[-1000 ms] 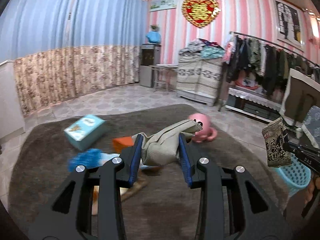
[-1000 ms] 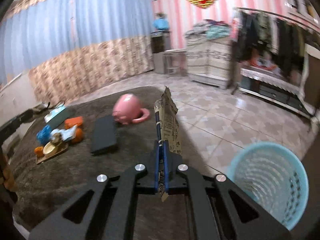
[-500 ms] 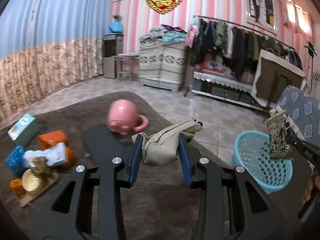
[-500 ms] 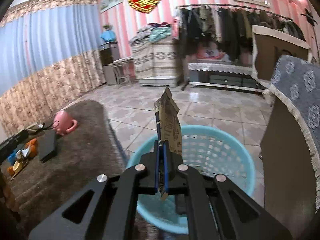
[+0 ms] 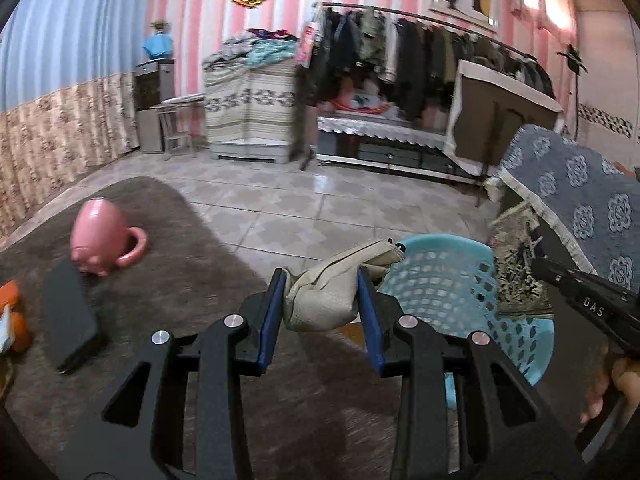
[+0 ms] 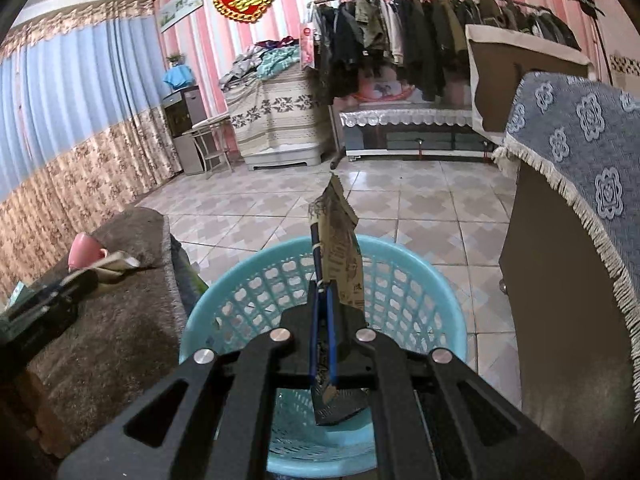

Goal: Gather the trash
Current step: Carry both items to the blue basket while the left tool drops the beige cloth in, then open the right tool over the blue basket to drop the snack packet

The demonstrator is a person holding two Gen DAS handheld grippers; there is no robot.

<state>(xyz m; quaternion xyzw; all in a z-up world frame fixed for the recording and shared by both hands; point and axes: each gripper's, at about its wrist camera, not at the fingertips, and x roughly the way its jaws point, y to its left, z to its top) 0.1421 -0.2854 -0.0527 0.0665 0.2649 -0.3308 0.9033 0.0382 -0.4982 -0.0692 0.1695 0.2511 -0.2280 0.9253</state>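
- Far left in the left wrist view, a pink mug [image 5: 105, 236] and a flat black phone-like slab [image 5: 72, 316] lie on the brown carpeted surface [image 5: 168, 272]; neither looks like trash.
- The left gripper [image 5: 320, 312] is clamped on a crumpled beige wrapper [image 5: 328, 296], held over the carpet edge, just short of the blue basket [image 5: 448, 280]. The wad looks soft and very light: it bulges between the blue pads [image 5: 269, 320], so a mid-body pinch suits it, and it should drop freely once released.
- The basket stands on the tiled floor beside the carpeted edge, its lattice wall probably thin, easily nudged plastic.
- The right gripper [image 6: 322, 324] is pinched tight on a printed paper packet [image 6: 340, 252], gripped near its lower edge, upright directly above the basket [image 6: 432, 276]. The packet seems thin and semi-stiff, holding its shape.
- Something dark lies in the basket's bottom, too hidden to identify.
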